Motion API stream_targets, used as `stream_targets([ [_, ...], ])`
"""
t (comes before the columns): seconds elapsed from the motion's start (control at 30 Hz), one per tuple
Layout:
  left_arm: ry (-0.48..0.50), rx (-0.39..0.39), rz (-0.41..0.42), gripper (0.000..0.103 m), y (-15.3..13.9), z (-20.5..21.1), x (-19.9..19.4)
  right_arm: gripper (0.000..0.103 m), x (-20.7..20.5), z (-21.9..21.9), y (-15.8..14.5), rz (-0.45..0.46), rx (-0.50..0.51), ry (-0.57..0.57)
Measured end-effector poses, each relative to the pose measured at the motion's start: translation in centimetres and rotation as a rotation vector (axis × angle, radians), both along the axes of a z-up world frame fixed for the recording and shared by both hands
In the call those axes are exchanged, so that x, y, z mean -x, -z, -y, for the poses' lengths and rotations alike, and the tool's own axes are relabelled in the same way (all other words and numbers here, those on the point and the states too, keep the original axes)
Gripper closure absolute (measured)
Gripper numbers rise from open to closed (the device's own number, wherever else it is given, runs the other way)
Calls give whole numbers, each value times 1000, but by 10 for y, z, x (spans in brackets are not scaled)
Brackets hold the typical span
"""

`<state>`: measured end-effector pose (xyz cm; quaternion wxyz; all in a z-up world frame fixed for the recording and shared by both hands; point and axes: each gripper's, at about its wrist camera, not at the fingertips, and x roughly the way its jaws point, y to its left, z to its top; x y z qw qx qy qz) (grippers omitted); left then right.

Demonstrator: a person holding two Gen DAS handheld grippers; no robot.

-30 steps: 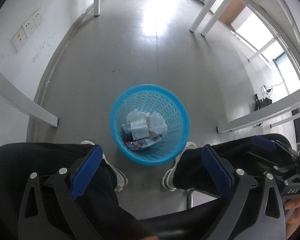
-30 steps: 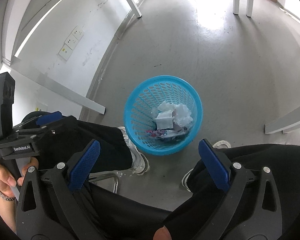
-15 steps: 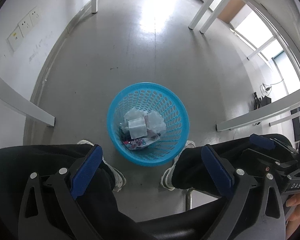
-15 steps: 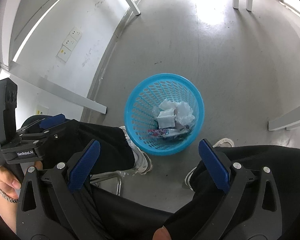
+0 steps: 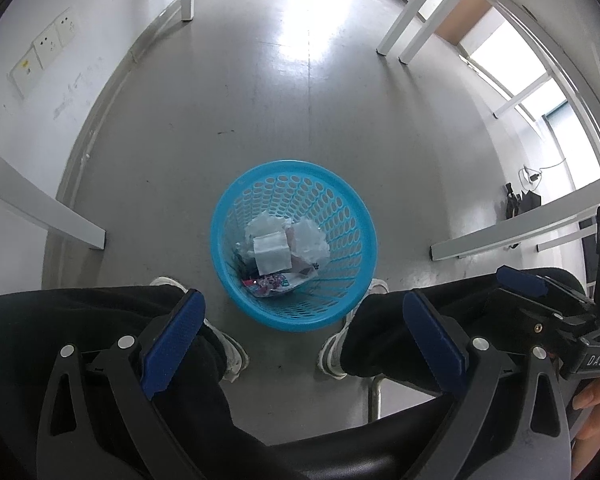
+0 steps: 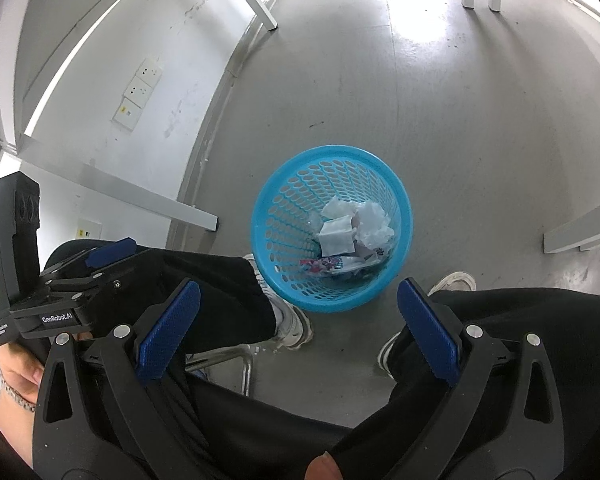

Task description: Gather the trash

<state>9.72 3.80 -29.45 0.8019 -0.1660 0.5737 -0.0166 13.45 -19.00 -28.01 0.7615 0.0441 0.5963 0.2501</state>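
Slight drift only since 0.5 s ago; framing nearly unchanged. Left wrist view: left gripper (image 5: 300,332) spread wide, empty, hovering above blue basket (image 5: 236,200) on floor (image 5: 260,100); crumpled paper trash (image 5: 284,242) inside. Right wrist view: right gripper (image 6: 298,328) likewise spread, empty; basket (image 6: 396,184) ahead between fingertips, trash (image 6: 352,232) inside.

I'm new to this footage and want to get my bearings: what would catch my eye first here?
The bright blue basket stands on the grey floor between the seated person's white shoes, with crumpled white paper and a colourful wrapper at its bottom. Nearer the camera, the left gripper and the right gripper both hang wide open above the black-trousered knees, holding nothing.
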Motion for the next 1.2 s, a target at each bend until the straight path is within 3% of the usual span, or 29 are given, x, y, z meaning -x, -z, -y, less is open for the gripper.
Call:
stream_targets([
  [1.2,5,-10,-7,6,3,1,2,9,-2,4,5,-26,1,22],
])
